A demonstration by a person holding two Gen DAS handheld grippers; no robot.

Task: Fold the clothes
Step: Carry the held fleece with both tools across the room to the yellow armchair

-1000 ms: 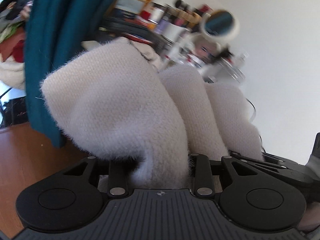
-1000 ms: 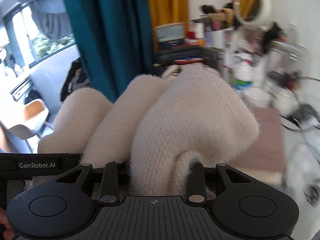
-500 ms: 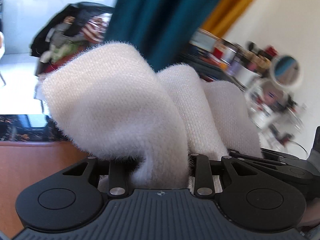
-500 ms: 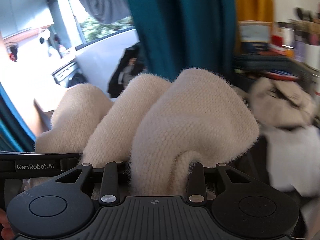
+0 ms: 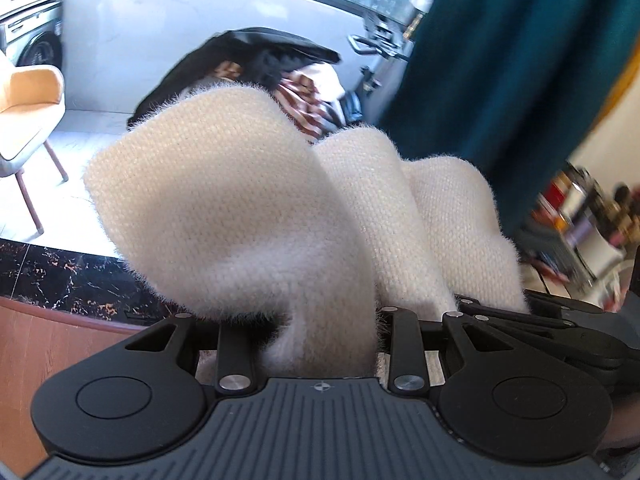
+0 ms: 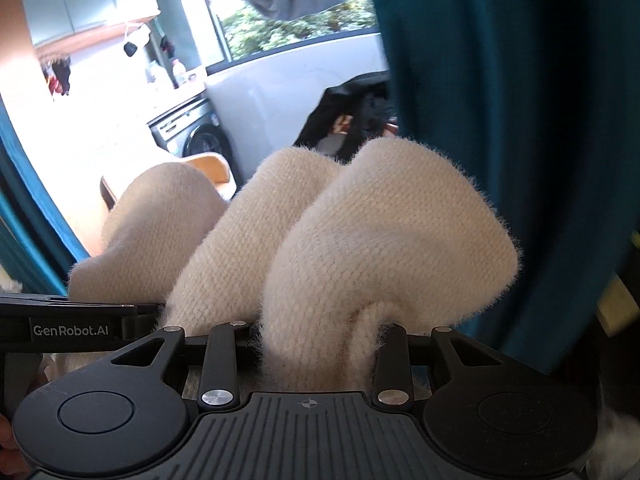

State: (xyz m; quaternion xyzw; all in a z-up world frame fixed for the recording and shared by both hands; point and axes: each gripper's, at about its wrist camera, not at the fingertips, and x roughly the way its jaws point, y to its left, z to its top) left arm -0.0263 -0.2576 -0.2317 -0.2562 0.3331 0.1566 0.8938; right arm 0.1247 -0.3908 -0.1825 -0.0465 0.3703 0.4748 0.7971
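Sweater (image 5: 240,208) handles soft and bulky; we keep left gripper (image 5: 320,344) and right gripper (image 6: 316,344) clamped on bunched knit at 12 o'clock.

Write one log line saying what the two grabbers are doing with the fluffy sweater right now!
left gripper: shut on cream sweater | right gripper: shut on cream sweater | sweater bunched, held up in front of teal curtain | fold not yet visible

Left gripper (image 5: 332,344) and right gripper (image 6: 316,354), side by side, each clamp bunched fabric.
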